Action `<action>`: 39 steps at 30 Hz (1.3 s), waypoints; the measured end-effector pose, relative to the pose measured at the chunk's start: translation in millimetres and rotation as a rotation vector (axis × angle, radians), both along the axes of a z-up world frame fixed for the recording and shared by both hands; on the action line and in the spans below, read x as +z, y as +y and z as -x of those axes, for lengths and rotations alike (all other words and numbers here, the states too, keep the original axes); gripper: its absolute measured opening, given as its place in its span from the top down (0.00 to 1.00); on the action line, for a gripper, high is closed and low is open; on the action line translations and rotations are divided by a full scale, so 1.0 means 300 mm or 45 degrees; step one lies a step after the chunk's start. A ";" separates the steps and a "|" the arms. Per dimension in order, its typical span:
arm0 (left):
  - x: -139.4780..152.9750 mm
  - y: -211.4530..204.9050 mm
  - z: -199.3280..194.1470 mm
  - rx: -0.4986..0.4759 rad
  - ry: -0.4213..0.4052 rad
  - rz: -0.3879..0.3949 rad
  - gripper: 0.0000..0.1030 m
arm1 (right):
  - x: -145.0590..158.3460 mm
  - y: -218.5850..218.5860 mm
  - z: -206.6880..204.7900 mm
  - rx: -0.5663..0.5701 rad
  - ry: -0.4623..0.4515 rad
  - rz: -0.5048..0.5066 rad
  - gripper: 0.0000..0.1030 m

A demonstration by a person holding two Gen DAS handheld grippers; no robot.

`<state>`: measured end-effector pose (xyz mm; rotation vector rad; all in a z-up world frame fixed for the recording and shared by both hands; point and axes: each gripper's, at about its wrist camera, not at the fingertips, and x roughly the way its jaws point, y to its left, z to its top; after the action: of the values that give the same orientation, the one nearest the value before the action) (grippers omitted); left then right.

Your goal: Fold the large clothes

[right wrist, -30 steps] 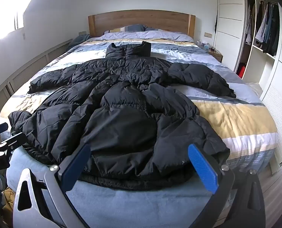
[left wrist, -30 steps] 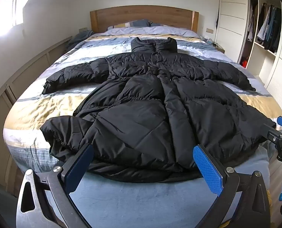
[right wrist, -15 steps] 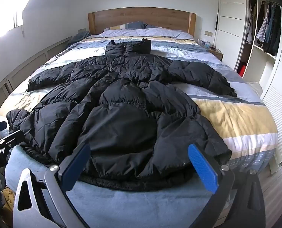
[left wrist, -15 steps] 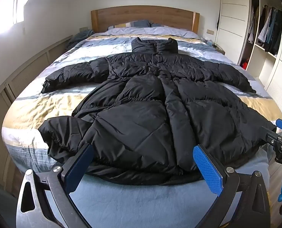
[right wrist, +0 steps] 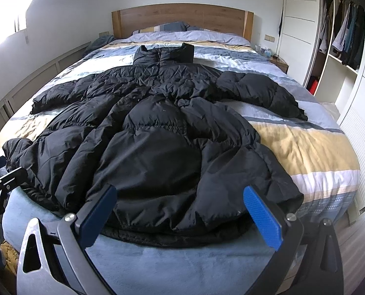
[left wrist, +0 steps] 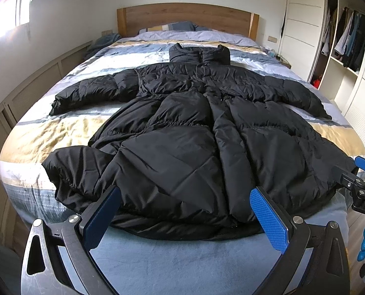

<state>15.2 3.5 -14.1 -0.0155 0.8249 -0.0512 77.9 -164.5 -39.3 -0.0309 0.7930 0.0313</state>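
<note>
A long black puffer coat (left wrist: 187, 132) (right wrist: 155, 135) lies spread face-up on the striped bed (left wrist: 59, 132), collar toward the headboard, both sleeves stretched out sideways, hem at the foot. My left gripper (left wrist: 185, 218) hovers open just short of the hem, left of its middle, nothing between its blue pads. Equally open and empty, my right gripper (right wrist: 180, 213) hangs before the hem's right part. The right gripper also shows at the right edge of the left wrist view (left wrist: 362, 179); the left gripper shows at the left edge of the right wrist view (right wrist: 0, 174).
A light blue blanket (left wrist: 182, 260) covers the foot of the bed below the hem. A wooden headboard (left wrist: 187, 17) and pillows stand at the far end. An open wardrobe (left wrist: 347, 41) with hanging clothes is on the right, low wall panelling on the left.
Both grippers have drifted slightly, so the coat sits a touch lower and nearer in each view. Jaws stayed open; the coat has not moved.
</note>
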 end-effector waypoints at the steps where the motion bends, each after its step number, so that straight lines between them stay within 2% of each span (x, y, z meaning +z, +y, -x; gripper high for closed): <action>1: -0.003 0.000 -0.002 0.003 0.001 0.001 0.01 | -0.003 0.000 -0.003 0.000 0.005 -0.001 0.00; 32: -0.086 0.007 -0.070 -0.010 0.132 0.010 0.01 | -0.083 -0.009 -0.083 -0.003 0.111 -0.020 0.00; 36: -0.073 0.017 -0.098 -0.005 0.146 0.022 0.01 | -0.079 -0.016 -0.107 -0.004 0.118 -0.027 0.00; 39: -0.024 0.030 -0.145 0.001 0.133 0.038 0.02 | -0.054 -0.029 -0.138 -0.010 0.107 -0.034 0.00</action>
<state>58.7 12.6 -21.1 -0.0474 0.9284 -0.0623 119.4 -173.3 -55.5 -0.0011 0.8770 0.0358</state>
